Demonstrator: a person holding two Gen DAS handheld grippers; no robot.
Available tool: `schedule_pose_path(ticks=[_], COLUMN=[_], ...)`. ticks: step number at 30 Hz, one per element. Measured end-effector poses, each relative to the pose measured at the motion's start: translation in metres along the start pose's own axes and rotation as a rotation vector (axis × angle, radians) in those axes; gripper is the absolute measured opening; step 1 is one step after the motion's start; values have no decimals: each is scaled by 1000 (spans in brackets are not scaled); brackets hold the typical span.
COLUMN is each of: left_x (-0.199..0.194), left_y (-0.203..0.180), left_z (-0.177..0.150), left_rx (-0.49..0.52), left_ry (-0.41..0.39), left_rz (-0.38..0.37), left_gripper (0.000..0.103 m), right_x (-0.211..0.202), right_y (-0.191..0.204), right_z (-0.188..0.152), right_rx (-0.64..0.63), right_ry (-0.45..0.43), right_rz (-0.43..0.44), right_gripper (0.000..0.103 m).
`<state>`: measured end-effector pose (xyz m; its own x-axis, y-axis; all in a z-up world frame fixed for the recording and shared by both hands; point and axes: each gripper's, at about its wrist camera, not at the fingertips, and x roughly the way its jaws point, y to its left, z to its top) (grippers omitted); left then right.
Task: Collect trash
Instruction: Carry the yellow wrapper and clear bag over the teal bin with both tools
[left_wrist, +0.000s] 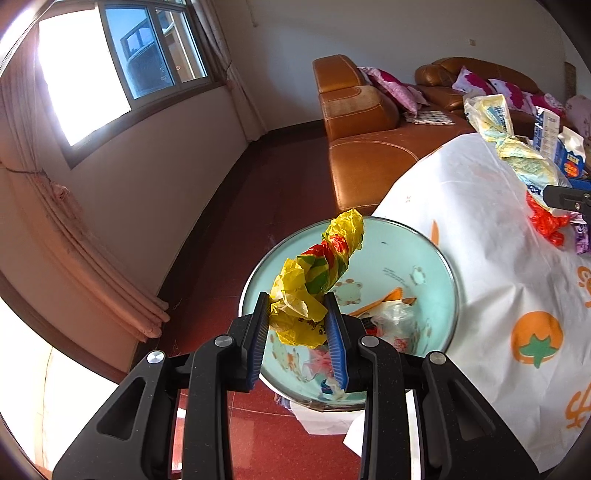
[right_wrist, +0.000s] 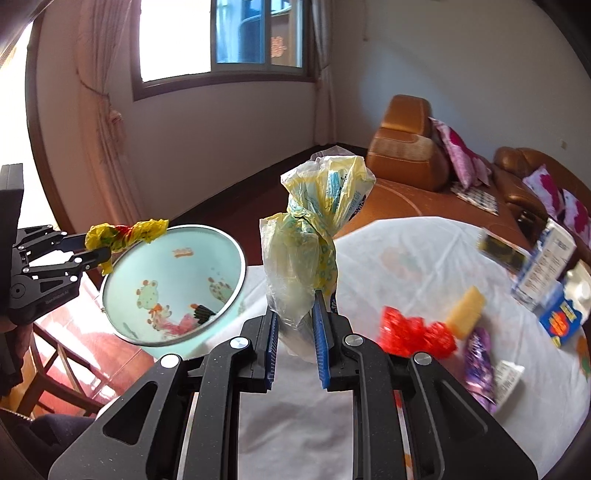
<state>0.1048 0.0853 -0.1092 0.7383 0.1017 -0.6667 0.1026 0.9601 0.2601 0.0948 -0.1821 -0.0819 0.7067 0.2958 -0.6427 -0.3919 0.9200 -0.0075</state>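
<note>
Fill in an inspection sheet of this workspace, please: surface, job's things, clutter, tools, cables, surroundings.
Surface: table under a white cloth printed with orange fruit.
Job's things: pale green bin beside the table edge, some trash already inside; yellow wrapper; clear and yellow plastic bag.
Clutter: red wrapper, purple wrapper, yellow piece and blue-white cartons on the cloth.
Tools: left tool shut on the yellow wrapper, above the bin's mouth; right tool shut on the plastic bag, above the table.
Cables: nothing seen.
Surroundings: orange-brown sofa with pink cushions, window, curtains, red floor.
</note>
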Motion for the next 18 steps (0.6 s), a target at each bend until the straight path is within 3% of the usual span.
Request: schedule_pose_path(ticks=[18], left_x=[19], left_y=[28], left_z=[-8], left_rx=[-14], left_ry=[50], left_rz=[56], left_gripper=[30], right_x=[50], right_y=[34], right_z=[18], right_rx=[-109], right_ry=[46], right_rz=[78], right_gripper=[18])
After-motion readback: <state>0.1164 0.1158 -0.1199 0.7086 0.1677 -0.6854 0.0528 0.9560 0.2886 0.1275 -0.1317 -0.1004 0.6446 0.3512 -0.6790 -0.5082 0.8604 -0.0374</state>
